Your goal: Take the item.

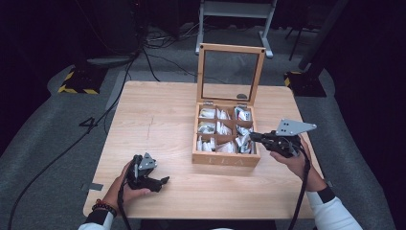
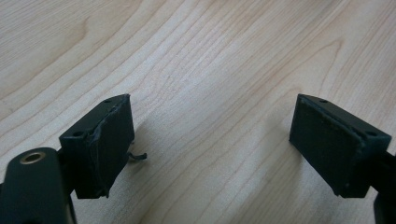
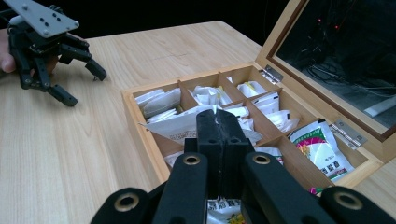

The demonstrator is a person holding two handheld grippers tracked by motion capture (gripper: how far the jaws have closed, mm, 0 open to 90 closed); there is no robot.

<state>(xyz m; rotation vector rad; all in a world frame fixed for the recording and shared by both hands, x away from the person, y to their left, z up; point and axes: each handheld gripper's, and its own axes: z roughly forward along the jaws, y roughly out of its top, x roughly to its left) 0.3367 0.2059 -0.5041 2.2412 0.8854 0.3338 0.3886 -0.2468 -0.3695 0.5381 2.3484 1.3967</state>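
A wooden box (image 1: 225,159) with several compartments of white packets stands open on the table, its glass lid (image 1: 231,48) upright. My right gripper (image 1: 252,136) hovers over the box's right-hand compartments. In the right gripper view its jaws (image 3: 217,116) are shut on the edge of a white packet (image 3: 175,125), which sticks out to the left above the dividers. My left gripper (image 1: 163,182) rests low near the table's front left, well apart from the box. Its jaws (image 2: 210,135) stand open over bare wood with nothing between them. The left gripper (image 3: 79,81) also appears far off in the right gripper view.
The light wooden table (image 1: 158,120) has free room left of the box and along its front edge. A colourful packet (image 3: 317,149) lies in a box compartment beside the hinge (image 3: 348,133). Cables and a metal stand (image 1: 234,19) are on the floor beyond the table.
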